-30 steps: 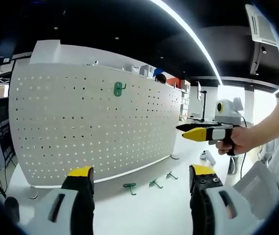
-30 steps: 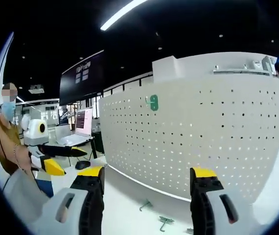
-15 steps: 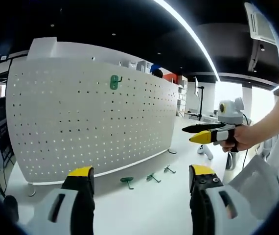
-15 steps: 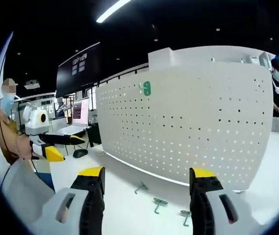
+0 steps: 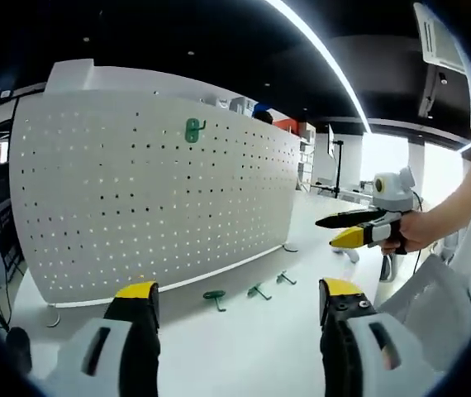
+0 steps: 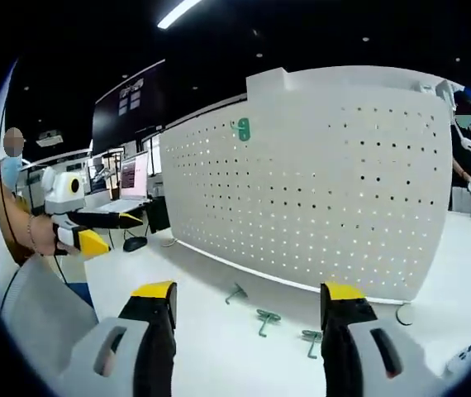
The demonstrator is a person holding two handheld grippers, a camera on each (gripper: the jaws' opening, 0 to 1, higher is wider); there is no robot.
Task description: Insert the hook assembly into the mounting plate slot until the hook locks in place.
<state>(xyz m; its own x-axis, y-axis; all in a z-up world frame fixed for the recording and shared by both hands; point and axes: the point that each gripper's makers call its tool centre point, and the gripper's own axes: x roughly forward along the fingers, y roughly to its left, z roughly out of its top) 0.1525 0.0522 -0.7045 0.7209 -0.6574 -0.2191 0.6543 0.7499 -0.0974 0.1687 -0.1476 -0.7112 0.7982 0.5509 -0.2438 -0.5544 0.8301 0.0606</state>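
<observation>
A white perforated mounting plate [image 5: 153,190] [image 6: 318,182] stands upright on the white table. One green hook [image 5: 192,130] [image 6: 241,129] hangs high on it. Three loose green hooks lie on the table in front of the plate: [image 5: 214,297], [image 5: 259,290], [image 5: 285,279] in the left gripper view, [image 6: 235,293], [image 6: 266,318], [image 6: 311,339] in the right gripper view. My left gripper [image 5: 231,299] is open and holds nothing; it also appears at the left of the right gripper view [image 6: 103,231]. My right gripper [image 6: 248,299] is open and holds nothing; it also shows at the right of the left gripper view [image 5: 347,230].
The white table [image 5: 244,347] spreads in front of the plate. A foot of the plate's stand [image 6: 405,313] rests on it. A laptop [image 6: 128,186] and a mouse [image 6: 135,244] sit beyond the plate's end. A person [image 6: 465,141] stands behind the plate.
Both cameras have tilted down and drawn slightly nearer the table, so the loose hooks sit higher in each view. Both grippers stay open.
</observation>
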